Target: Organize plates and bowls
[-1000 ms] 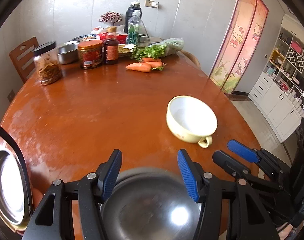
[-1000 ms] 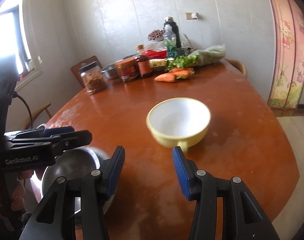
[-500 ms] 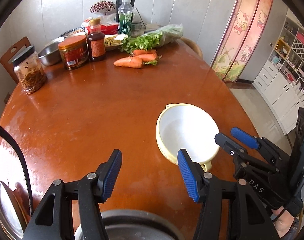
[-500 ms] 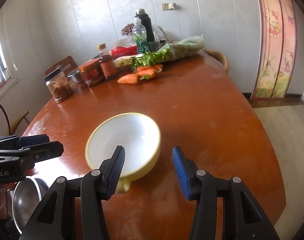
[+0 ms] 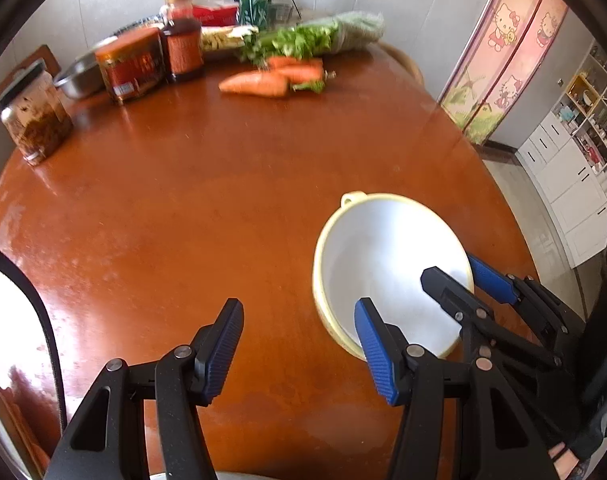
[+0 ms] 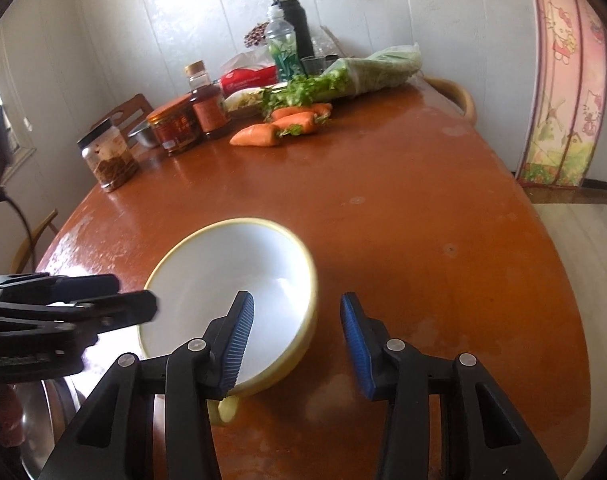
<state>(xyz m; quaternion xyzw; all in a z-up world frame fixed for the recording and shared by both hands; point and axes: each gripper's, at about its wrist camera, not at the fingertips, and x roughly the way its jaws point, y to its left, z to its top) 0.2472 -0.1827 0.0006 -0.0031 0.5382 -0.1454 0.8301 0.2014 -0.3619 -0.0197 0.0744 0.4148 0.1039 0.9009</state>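
Observation:
A yellow bowl [image 5: 387, 268] with a white inside and small handles sits on the brown round table [image 5: 191, 200]; it also shows in the right wrist view [image 6: 231, 280]. My right gripper [image 6: 297, 340] is open and straddles the bowl's near right rim, one finger inside, one outside. It shows in the left wrist view [image 5: 463, 280]. My left gripper [image 5: 299, 354] is open and empty, just left of the bowl. A steel bowl's rim [image 5: 223, 476] shows at the bottom edge below it, and again in the right wrist view [image 6: 47, 420].
At the table's far side stand jars [image 5: 35, 120], a sauce bottle [image 5: 181, 48], a steel basin [image 5: 81, 78], carrots [image 5: 263, 80] and bagged greens [image 5: 327, 36]. A chair [image 6: 451, 96] stands behind. The table edge [image 6: 563, 280] drops off at right.
Both grippers moved forward over the table. The right gripper closed in on the yellow bowl and now straddles its rim. The steel bowl slipped almost out of the left view.

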